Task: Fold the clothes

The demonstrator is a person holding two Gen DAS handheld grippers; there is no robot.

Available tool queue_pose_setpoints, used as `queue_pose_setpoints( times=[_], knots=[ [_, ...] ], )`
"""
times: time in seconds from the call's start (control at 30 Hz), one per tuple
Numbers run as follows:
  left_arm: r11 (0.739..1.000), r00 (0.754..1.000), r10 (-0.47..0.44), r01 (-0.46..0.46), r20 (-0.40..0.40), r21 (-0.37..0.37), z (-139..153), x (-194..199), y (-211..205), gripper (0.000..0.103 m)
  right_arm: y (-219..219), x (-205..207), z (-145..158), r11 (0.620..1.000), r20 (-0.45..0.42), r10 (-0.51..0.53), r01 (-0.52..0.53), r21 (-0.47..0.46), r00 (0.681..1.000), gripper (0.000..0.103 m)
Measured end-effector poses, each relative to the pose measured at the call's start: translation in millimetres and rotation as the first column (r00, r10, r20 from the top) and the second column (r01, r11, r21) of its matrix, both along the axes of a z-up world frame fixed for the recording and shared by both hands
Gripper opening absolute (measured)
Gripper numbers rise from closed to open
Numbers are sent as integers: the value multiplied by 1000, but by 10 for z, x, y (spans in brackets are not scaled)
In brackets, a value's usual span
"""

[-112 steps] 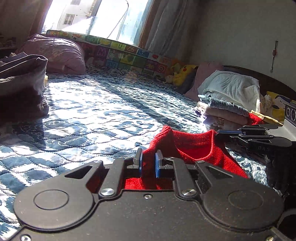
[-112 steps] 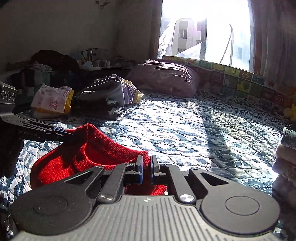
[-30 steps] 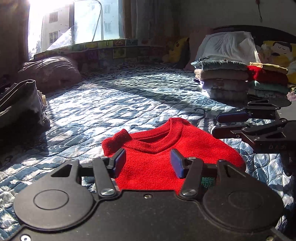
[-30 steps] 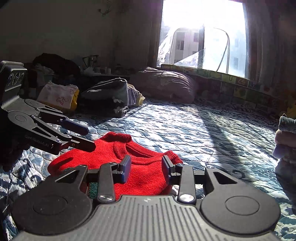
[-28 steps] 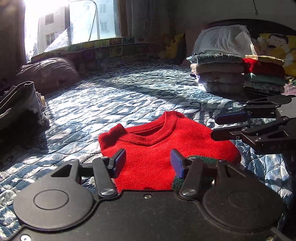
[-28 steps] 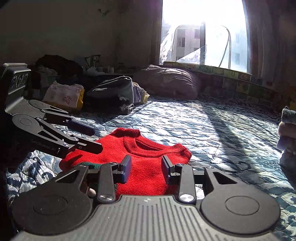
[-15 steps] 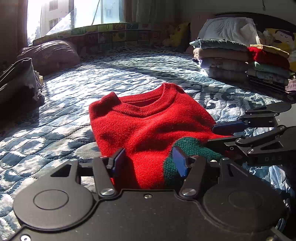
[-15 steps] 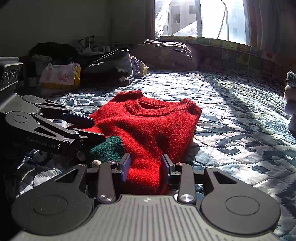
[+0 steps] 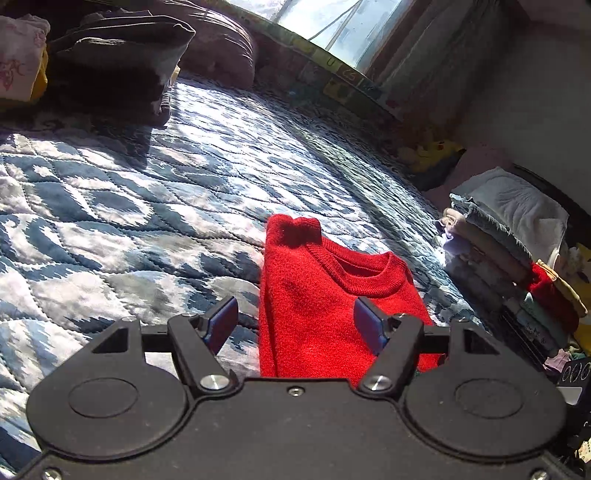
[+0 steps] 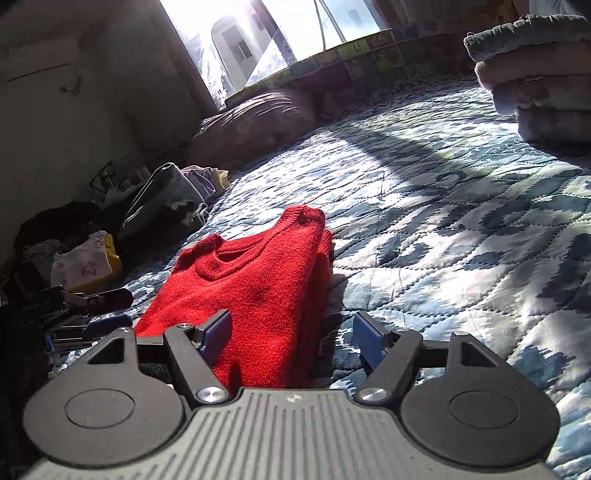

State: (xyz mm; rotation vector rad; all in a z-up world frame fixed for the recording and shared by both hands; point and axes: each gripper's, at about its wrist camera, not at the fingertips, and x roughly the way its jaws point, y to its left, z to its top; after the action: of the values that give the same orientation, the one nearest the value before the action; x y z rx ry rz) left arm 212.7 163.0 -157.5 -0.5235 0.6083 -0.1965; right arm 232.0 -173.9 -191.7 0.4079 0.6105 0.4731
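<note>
Left wrist view, bottom of the frame: left claw (image 9: 295,325), jaws spread wide, gripping nothing, blue pads (image 9: 221,323) either side of the near edge of a folded red sweater (image 9: 317,295). Sweater flat on the blue-and-white quilted bed (image 9: 129,206), round collar turned toward the far end, a bunched cuff at its upper left corner. At the far right edge, a sliver of another black device with round dials, lettering too small to read. Beyond, right of centre: a stack of folded clothes (image 9: 498,236), grey, beige and white on top, a red piece lower down. Upper left: a dark pile of loose garments (image 9: 110,62) and a mauve pillow (image 9: 221,48). Along the window ledge, a band of letter tiles (image 9: 340,74), with a "U" legible.

Right wrist view, bottom of the frame: right claw (image 10: 291,332), likewise wide apart and empty, left pad over the sweater's (image 10: 251,280) near right part, right pad above bare quilt (image 10: 461,221). Lower left: tips of the left claw (image 10: 96,314), just beside the sweater's edge. Farther left, a heap of unfolded clothes (image 10: 159,199). Upper right: the folded stack (image 10: 535,74). Far end: pillow (image 10: 255,122) under the bright window (image 10: 280,33).
</note>
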Motion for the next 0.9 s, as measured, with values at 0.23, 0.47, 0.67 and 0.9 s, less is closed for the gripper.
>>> queue_pose_setpoints(
  times=[0.23, 0.47, 0.67, 0.9],
  knots=[
    [988, 995, -14, -2, -103, -155, -212, 214, -91, 68, 40, 307, -127, 992, -104, 20, -7, 124, 994, 72],
    [993, 996, 5, -15, -89, -118, -241, 280, -274, 70, 197, 364, -108, 993, -87, 70, -61, 99, 994, 75],
    [995, 996, -1, -8, -89, -102, -253, 318, -300, 56, 286, 404, -111, 991, -100, 104, -94, 100, 990, 53],
    [972, 994, -41, 16, -105, -233, -273, 335, -219, 28, 153, 392, -139, 957, -134, 122, -81, 278, 983, 30]
  ],
)
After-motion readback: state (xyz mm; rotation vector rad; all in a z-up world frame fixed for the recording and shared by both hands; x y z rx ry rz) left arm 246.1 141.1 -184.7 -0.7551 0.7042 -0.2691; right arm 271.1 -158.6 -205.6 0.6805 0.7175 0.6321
